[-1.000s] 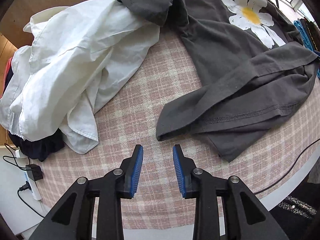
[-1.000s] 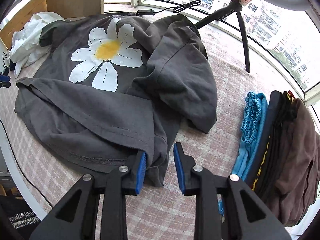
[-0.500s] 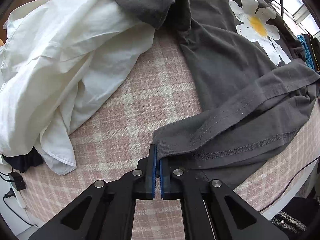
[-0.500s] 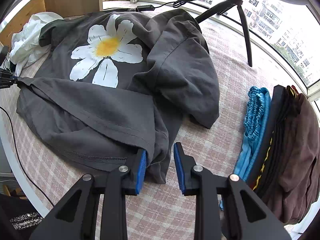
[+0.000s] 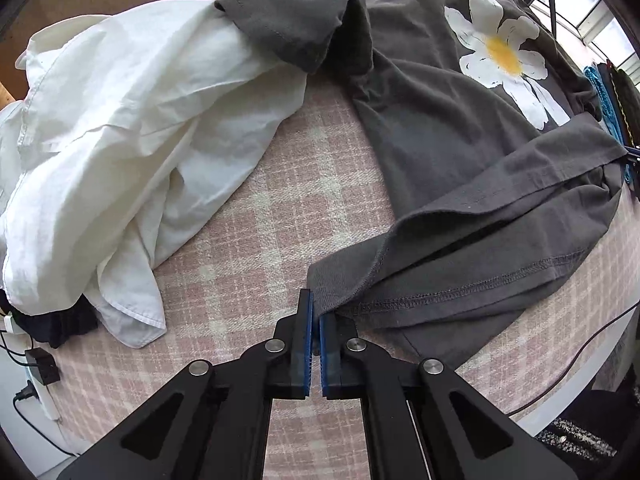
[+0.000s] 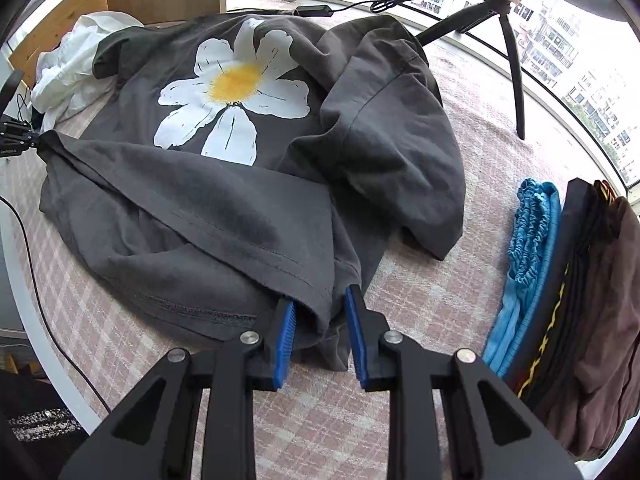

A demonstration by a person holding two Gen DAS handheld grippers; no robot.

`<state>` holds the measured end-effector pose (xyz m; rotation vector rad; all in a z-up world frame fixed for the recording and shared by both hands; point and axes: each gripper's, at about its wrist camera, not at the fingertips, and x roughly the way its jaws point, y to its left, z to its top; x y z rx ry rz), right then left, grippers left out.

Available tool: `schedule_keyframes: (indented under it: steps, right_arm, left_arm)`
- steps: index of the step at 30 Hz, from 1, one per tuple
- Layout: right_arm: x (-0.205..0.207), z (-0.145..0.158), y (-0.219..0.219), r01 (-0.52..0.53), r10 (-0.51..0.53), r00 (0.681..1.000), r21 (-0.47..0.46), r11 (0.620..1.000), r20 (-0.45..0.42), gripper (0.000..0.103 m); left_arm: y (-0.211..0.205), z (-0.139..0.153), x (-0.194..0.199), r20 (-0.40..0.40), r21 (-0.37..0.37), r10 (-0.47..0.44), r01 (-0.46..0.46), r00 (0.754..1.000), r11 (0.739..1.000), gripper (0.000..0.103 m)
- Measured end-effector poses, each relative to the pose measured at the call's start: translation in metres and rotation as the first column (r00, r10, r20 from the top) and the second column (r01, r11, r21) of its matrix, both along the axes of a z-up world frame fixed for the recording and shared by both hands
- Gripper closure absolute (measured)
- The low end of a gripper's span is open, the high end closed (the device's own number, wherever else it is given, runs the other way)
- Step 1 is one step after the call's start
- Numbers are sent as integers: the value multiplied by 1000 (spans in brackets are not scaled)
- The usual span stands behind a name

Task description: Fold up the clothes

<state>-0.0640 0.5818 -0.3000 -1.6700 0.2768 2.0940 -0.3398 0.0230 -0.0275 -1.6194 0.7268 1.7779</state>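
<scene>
A dark grey T-shirt (image 5: 440, 152) with a white and yellow daisy print (image 6: 234, 84) lies crumpled on the pink checked tablecloth (image 5: 248, 240). My left gripper (image 5: 316, 312) is shut on the shirt's folded hem corner, lifted slightly off the cloth. It shows far left in the right wrist view (image 6: 16, 140), holding that corner. My right gripper (image 6: 320, 312) is open, its blue pads on either side of the opposite hem corner (image 6: 320, 300), which sits between the jaws.
A rumpled white shirt (image 5: 132, 140) lies left of the grey one, over a dark garment. Folded blue, black and brown clothes (image 6: 560, 280) are stacked at the right. A black tripod (image 6: 500, 20) stands by the window. A cable (image 5: 580, 356) hangs off the table's front edge.
My left gripper moved forward, shut on the hem corner and lifted it slightly. My right gripper moved forward so the other hem corner sits between its open jaws.
</scene>
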Motion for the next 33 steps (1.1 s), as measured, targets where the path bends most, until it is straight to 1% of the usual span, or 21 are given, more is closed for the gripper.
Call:
schedule_keyframes:
  steps: [1,2,4,5,6,8,11,13,14,15,16,17,18,20,23,24,26,28,30,32,33]
  right_arm:
    - [0,-4,2,12,-12,1000,-10,1000,16,99]
    - [1,-4,4,25,-24,1000,-16,1000,15,99]
    - [6,11,6,54,-54,998,-9,998,-7,99]
    - [9,25,6,70,-69,997,3,998,-28,99]
    - [14,47,2,80,-78,995,22,997,-59,99]
    - [25,94,-7,97,-88,988,65,993,-125,99]
    - [48,164,-35,126,-100,972,115,985,-213,99]
    - [68,194,-64,155,-120,962,133,979,-244,99]
    - [79,200,-78,176,-138,959,137,975,-249,99]
    - [92,197,-91,198,-163,957,128,972,-241,99]
    - [105,190,-104,219,-189,955,115,969,-228,99]
    - [119,184,-116,241,-215,953,101,965,-215,99]
    - [134,170,-129,268,-249,949,73,961,-195,99]
    - [165,134,-154,327,-322,935,6,945,-144,99]
    - [209,70,-182,440,-450,889,-117,890,-81,99]
    - [216,55,-188,462,-472,879,-130,877,-64,99]
    - [225,31,-197,492,-501,865,-132,860,-35,99]
    - [231,12,-203,517,-523,852,-132,846,-19,99]
    - [230,11,-202,527,-532,846,-105,843,-26,99]
    - [228,14,-201,527,-532,846,-90,845,-42,99]
    - [226,15,-200,523,-527,849,-79,849,-45,99]
  left_arm:
    - [1,-1,1,-6,-5,-3,3,1000,1000,101]
    - [2,1,2,-18,-10,-4,4,1000,1000,101]
    - [1,15,3,-43,-6,1,-1,999,1000,101]
    - [-1,29,4,-60,5,-3,3,998,1000,101]
    - [-4,46,5,-79,16,-9,11,997,1000,101]
    - [-16,87,9,-128,38,-39,44,991,998,101]
    - [-32,147,17,-197,67,-80,95,977,993,101]
    - [-46,169,36,-204,83,-117,136,972,987,101]
    - [-53,177,49,-201,88,-139,160,970,983,101]
    - [-59,179,65,-191,81,-163,182,968,980,101]
    - [-68,174,85,-176,67,-193,207,965,976,101]
    - [-74,165,104,-149,54,-219,229,964,972,101]
    - [-81,150,123,-105,38,-242,247,964,968,101]
    - [-94,114,159,-21,7,-289,289,957,957,101]
    - [-110,63,203,96,-22,-337,340,937,940,101]
    - [-112,50,209,123,-27,-340,346,932,938,101]
    - [-112,33,217,131,-35,-363,370,922,928,101]
    - [-109,27,215,129,-22,-368,373,921,927,101]
    - [-106,26,208,89,-35,-349,353,933,935,101]
    - [-106,28,202,75,-3,-328,329,942,944,101]
    - [-106,26,201,60,-5,-325,326,944,945,101]
